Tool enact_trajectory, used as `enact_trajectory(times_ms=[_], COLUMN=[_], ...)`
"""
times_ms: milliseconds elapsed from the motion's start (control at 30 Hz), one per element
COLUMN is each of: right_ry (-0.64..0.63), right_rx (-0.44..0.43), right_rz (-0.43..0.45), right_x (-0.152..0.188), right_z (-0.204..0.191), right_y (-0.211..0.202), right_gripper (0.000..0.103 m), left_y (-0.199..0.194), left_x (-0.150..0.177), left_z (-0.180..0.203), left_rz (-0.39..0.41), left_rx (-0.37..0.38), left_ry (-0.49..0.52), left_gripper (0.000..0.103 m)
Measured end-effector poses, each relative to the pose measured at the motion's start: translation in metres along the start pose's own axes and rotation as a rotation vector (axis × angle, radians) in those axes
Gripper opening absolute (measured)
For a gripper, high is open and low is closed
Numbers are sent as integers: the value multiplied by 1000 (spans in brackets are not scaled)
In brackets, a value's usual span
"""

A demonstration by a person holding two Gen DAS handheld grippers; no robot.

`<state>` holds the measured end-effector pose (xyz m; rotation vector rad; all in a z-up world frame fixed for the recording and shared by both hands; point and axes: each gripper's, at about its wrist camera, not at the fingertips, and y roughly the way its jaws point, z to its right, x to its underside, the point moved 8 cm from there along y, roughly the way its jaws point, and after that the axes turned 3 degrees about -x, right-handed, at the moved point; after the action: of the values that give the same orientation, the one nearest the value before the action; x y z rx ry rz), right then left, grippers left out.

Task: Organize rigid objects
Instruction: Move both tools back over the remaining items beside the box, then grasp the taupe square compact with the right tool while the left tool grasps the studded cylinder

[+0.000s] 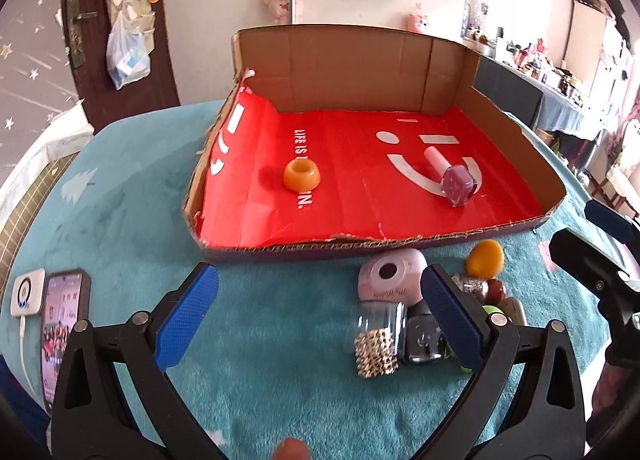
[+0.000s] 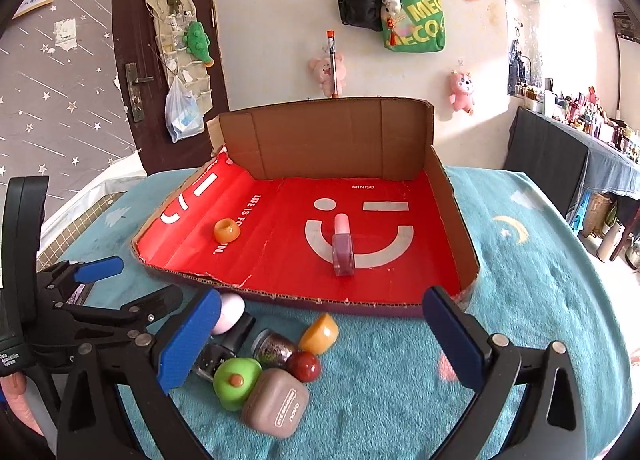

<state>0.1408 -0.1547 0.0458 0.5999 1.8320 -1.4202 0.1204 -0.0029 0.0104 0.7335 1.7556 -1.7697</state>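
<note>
1. Left tongs [image 1: 320,314] stood nearest the lens, released, the blue pads wide apart with nothing between them, above the teal desk [image 1: 132,196].
2. Just beyond and right of them lay the pile still to be sorted: a jar [image 1: 378,336] of gold beads on its side, a dark bottle [image 1: 424,336] touching it, a lilac case [image 1: 394,274] behind, and an orange egg [image 1: 485,258] near the box front.
3. Farther back sat the box [image 1: 516,148], red-lined, with an orange ring [image 1: 301,176] left of centre and a pink polish [image 1: 456,178] lying right of centre, well apart.
4. A phone [image 1: 64,336] and charger [image 1: 27,292] lay at the left edge.
5. Right tongs [image 2: 322,340] were likewise released and empty, pads spread over the pile.
6. Below them lay a brown case [image 2: 276,404], touching a green apple [image 2: 236,382] and a red ball [image 2: 304,366]; a glitter bottle [image 2: 274,348] and the egg [image 2: 319,334] lay just behind, nearer the box [image 2: 452,212].
7. The left tongs [image 2: 120,284] showed at the far left, parted.
8. Handling, as I judged it: all pieces looked stiff and light. The glass bottles and jar seemed fragile and slick, best taken across the body or cap. The egg, ball and apple looked smooth and round, likely to squirt out unless gripped across the widest part. The brown case offered flat sides and seemed the easiest hold.
</note>
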Motion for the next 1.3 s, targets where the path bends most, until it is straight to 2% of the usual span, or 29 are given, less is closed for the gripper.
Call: enact_trajectory(times_ms=[300,533,833,967,1100,1300], right_ry=[1,33,34,47,52,56], right_rx=[-13,-34,-50,-47,-47,-67], right_rz=[-28,-69,-102,-114,-113,-115], right_x=[17,30,48,55,59,62], right_z=[-1,-1,-7,-6,-6,-9], right_y=[-4,0,2,3,1,-2], right_gripper=[86,68,54,51,51,50], left_y=[-2,-2,0,0,4,9], left_x=[16,24,39,43,47,55], left_z=[-3,-4,1,3,3,4], left_rz=[-13,-28,-44,-43,-63,-90], left_rx=[-21,4,13,15,20,36], left_ry=[-15,-36,-24,-19,-26,-38], left_gripper=[103,103,102,101,93,92])
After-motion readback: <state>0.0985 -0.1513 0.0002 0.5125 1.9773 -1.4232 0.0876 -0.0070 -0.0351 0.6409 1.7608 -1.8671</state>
